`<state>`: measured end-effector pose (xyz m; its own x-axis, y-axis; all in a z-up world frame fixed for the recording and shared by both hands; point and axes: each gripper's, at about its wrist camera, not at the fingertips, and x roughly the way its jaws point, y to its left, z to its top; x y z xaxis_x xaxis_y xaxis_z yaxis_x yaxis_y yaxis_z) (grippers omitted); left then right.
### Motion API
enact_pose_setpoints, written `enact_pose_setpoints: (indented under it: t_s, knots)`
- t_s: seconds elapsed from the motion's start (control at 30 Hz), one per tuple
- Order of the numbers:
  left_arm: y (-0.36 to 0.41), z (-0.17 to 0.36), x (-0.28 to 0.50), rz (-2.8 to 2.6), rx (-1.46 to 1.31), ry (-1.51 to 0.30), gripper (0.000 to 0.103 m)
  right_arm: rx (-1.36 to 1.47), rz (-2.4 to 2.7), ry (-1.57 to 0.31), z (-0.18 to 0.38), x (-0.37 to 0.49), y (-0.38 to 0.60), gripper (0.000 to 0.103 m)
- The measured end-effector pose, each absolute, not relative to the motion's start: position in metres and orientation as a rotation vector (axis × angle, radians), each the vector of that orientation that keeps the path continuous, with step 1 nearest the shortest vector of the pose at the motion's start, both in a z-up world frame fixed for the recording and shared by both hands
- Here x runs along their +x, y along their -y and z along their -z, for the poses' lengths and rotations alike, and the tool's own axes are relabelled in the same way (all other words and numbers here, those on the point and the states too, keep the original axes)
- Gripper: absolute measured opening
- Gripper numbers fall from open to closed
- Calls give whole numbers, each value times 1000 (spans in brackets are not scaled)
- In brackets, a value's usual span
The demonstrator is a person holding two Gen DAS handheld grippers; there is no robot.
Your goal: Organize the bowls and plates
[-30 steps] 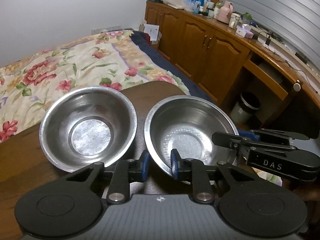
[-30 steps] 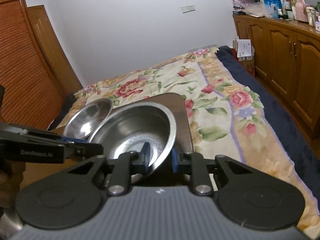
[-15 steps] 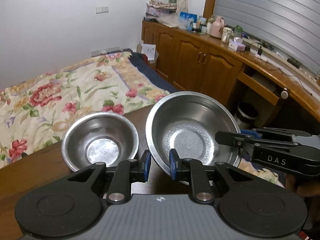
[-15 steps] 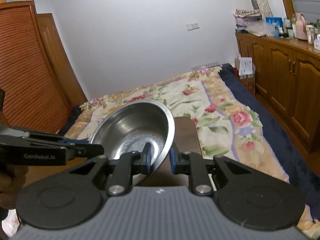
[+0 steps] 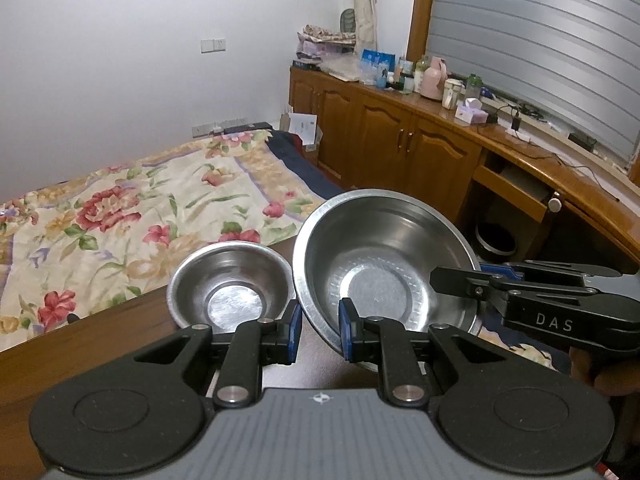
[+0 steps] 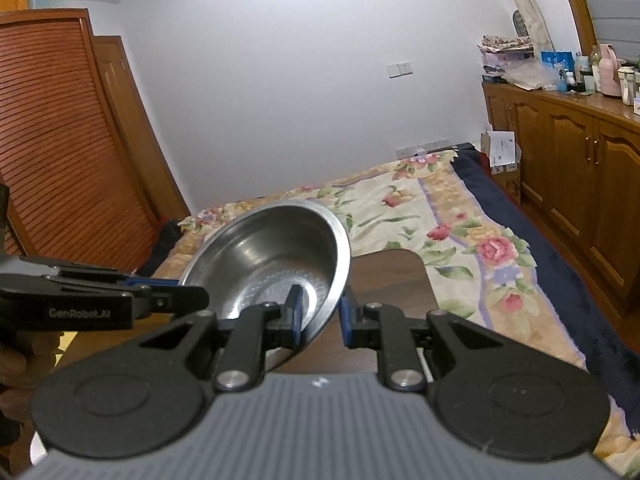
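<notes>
Gripping: large shiny round steel bowl (image 5: 386,264), tilted, rim clamped by both tongs — left tongs (image 5: 319,330), right tongs (image 6: 319,316).
Table (image 5: 96,344): small dented steel bowl (image 5: 229,284) is rested.

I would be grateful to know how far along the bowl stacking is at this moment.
Nothing is stacked yet. In hand: the larger steel bowl is off the table, its rim pinched by both the left gripper and the right gripper. Left: nesting it with the smaller bowl on the table.
</notes>
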<state>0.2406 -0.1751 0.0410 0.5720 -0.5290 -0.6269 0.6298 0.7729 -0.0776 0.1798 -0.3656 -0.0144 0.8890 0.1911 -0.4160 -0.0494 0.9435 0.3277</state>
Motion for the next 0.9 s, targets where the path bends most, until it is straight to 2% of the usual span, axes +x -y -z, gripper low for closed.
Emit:
enact_pose_setpoints:
  t_s: [0.33, 0.9]
  knots:
    - [143, -41, 203, 663, 147, -655, 22, 326, -152, -458, 19, 154, 341, 21]
    - [97, -12, 139, 603, 125, -658, 22, 318, -217, -513, 45, 113, 301, 21]
